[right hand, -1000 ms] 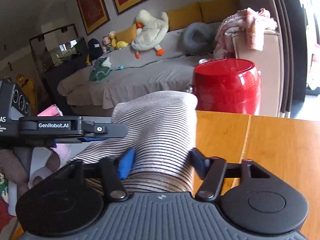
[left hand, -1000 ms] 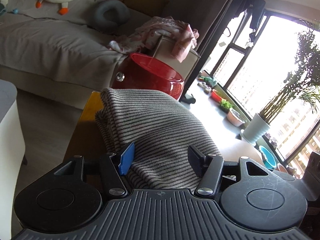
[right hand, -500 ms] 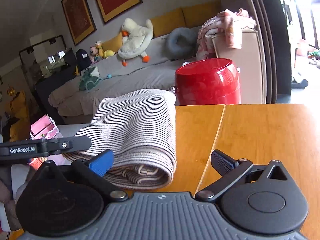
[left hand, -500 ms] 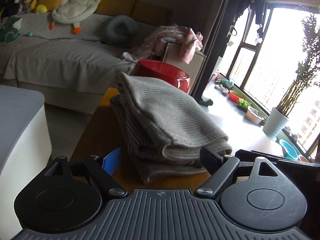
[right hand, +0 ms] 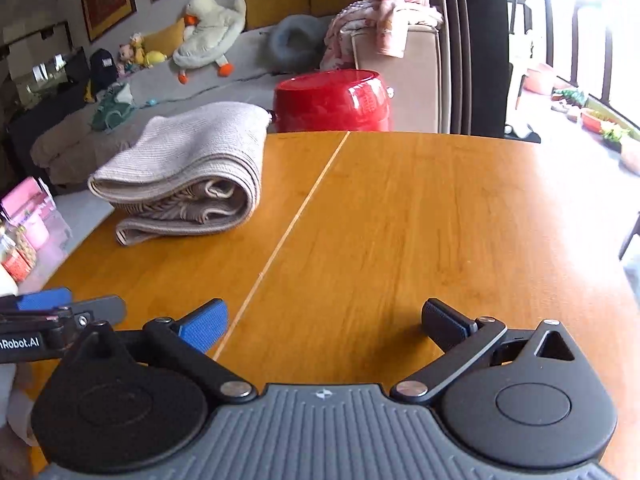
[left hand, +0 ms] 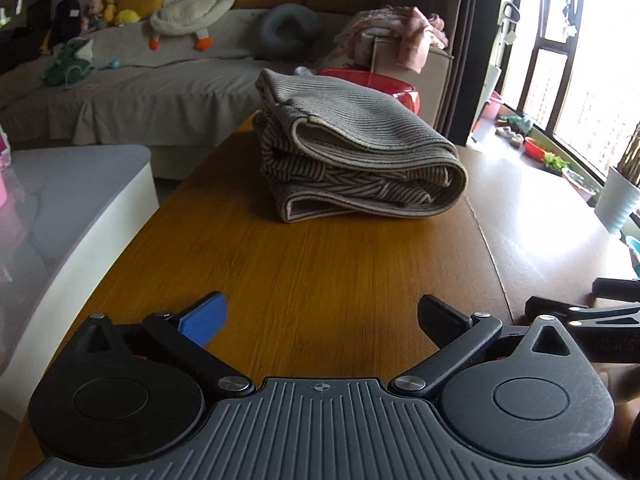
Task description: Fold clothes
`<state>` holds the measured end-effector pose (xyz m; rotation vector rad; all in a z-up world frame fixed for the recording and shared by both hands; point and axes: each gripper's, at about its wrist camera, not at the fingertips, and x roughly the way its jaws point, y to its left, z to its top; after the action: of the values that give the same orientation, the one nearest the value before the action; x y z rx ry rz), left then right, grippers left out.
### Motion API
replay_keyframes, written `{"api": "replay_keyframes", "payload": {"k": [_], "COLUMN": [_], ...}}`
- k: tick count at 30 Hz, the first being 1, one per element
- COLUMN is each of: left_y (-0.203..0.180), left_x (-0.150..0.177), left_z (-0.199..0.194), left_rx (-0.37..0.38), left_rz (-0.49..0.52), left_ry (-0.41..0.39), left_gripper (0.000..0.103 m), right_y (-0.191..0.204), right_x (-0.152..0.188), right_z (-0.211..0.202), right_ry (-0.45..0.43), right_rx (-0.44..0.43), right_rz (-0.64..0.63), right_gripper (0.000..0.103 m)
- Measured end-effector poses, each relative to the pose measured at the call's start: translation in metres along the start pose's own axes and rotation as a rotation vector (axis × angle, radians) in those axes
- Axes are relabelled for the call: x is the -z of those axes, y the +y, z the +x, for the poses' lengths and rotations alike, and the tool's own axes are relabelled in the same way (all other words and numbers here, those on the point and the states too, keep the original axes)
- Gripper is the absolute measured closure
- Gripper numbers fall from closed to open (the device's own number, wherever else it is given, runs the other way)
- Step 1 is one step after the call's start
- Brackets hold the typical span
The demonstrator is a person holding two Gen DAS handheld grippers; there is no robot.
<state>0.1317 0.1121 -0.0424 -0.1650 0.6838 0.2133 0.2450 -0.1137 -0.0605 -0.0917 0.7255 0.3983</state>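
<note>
Centrally: folded grey-and-black striped knit garment (left hand: 352, 148) lying on orange-brown wooden table (left hand: 320, 264), well apart from left gripper (left hand: 320, 316) and right gripper (right hand: 324, 320); fingers of both just spread wide, released, grasping nothing.

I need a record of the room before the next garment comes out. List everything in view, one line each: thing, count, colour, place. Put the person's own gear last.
folded garment: one, grey-beige striped, far left part of the table
table: one, orange-brown wood, under both grippers
red pot: one, red, just beyond the table's far edge
sofa: one, grey cover, behind the table
plush duck: one, white with orange feet, on the sofa
neck pillow: one, grey, on the sofa
pink clothes: one heap, over a beige box
left gripper: black, one blue pad, open, nothing between its jaws
right gripper: black, one blue pad, open, nothing between its jaws
</note>
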Motion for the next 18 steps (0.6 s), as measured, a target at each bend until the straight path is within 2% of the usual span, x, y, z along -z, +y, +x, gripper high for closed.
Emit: {"api": "replay_keyframes", "payload": {"k": [7, 18], "left_y": [-0.017, -0.019], "left_x": [0.006, 0.005], "left_z": [-0.006, -0.003], "left_rx": [-0.094, -0.100], "left_rz": [0.039, 0.033], "left_ry": [0.025, 0.022], "left_gripper": [0.000, 0.000], "right_y": [-0.003, -0.006], "right_x": [0.009, 0.011], "right_z": [-0.003, -0.008], "right_ry": [-0.013, -0.031], "right_rx": [0.045, 0.017], "right_rz": [-0.009, 0.013], "right_gripper": [0.000, 0.000]}}
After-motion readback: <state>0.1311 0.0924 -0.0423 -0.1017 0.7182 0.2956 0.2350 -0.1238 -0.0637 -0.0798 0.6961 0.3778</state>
